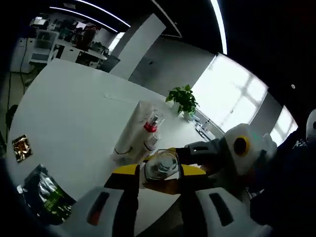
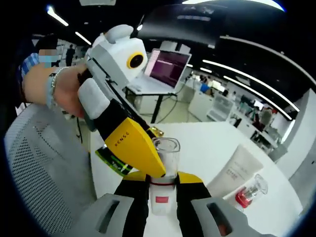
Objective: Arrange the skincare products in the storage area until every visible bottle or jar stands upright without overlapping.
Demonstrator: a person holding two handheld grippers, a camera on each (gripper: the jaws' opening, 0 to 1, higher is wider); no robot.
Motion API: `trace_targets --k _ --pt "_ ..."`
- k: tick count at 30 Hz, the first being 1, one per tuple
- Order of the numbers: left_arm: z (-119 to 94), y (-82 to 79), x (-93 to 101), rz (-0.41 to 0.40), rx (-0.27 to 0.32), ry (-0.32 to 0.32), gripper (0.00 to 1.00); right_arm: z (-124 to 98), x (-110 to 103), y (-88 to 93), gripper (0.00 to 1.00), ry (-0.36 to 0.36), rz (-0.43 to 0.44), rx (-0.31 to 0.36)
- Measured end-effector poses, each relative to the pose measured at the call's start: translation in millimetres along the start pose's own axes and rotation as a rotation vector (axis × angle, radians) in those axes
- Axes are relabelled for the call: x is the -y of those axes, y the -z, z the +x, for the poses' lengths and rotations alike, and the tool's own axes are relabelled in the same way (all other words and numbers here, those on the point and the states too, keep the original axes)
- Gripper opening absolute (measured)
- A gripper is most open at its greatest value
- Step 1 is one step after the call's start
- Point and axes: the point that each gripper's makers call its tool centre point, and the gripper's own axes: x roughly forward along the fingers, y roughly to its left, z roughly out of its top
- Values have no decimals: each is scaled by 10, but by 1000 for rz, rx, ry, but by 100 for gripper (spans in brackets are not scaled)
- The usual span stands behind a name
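A small clear bottle (image 2: 162,200) with a red label and a clear cap (image 2: 166,147) is held off the table between both grippers. My right gripper (image 2: 163,180) is shut on its body. My left gripper (image 1: 160,170) is shut on its cap (image 1: 161,164), and its yellow jaw crosses the right gripper view from the left. The right gripper (image 1: 200,150) enters the left gripper view from the right. On the white table (image 1: 74,108) a white tube (image 1: 129,131) lies next to a small bottle with red liquid (image 1: 152,124) and another small bottle (image 1: 149,143).
Two snack packets (image 1: 22,147) (image 1: 47,195) lie near the table's left edge. A potted plant (image 1: 183,100) stands at the far side. A grey mesh chair (image 2: 39,163) is at the left, a laptop (image 2: 168,66) behind, and a hand (image 2: 64,91) holds the left gripper.
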Motion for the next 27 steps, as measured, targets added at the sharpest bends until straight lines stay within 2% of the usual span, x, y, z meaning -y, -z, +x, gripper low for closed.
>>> trace_targets --k 1,4,7,12,15,18,21,24,27 --pt "-3 2 -37 19 -5 -23 13 5 6 19 15 1 12 -9" --pt "33 20 43 82 -15 -20 13 15 -27 73 15 -16 69 -40" --pt "33 20 48 123 -23 -36 13 16 -36 75 15 -19 79 -34" --pt "54 52 35 138 -67 -59 13 46 -63 120 15 -54 121 -49" --pt "44 62 16 210 -82 -91 13 79 -79 129 16 -77 135 -37" --pt "26 86 63 309 -97 -96 12 85 -145 116 16 -100 94 -22" --pt "24 183 76 380 -159 -102 12 117 -233 171 17 -131 63 -29" --pt "48 218 100 454 -188 -101 12 138 -257 205 18 -148 90 -32" --pt "47 236 164 488 -189 -80 12 136 -278 204 19 -181 127 -24"
